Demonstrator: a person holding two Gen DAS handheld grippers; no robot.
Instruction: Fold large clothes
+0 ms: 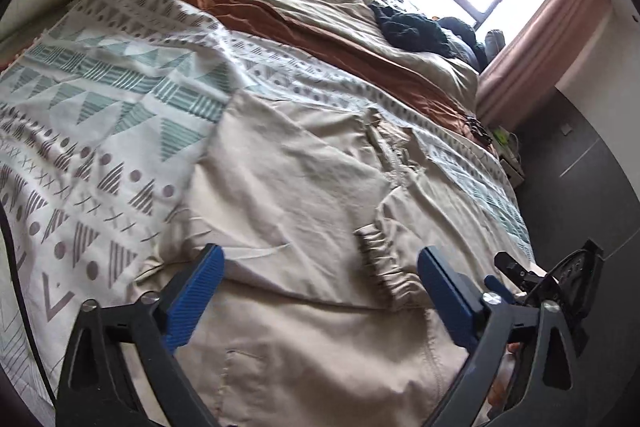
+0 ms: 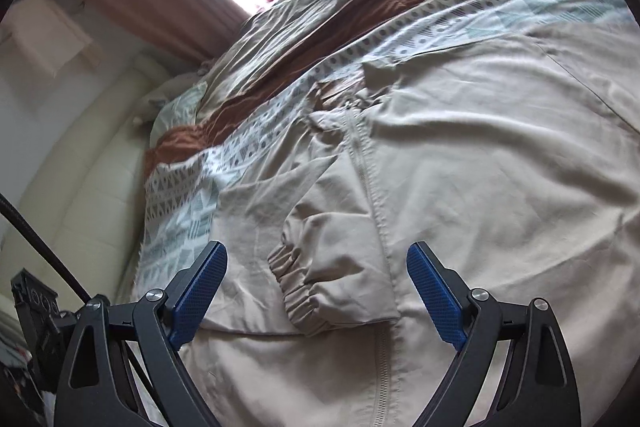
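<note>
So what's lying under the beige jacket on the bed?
The beige jacket lies on a geometric-patterned bedspread, visible around its edges. Whatever is beneath the jacket's middle is covered, so nothing more can be told.

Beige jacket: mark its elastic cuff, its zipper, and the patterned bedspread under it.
elastic cuff (image 2: 298,285), right wrist view, middle of the gathered band at the sleeve end.
zipper (image 2: 366,171), right wrist view, on the zipper line running down the jacket front.
patterned bedspread (image 1: 120,99), left wrist view, teal triangle band.
</note>
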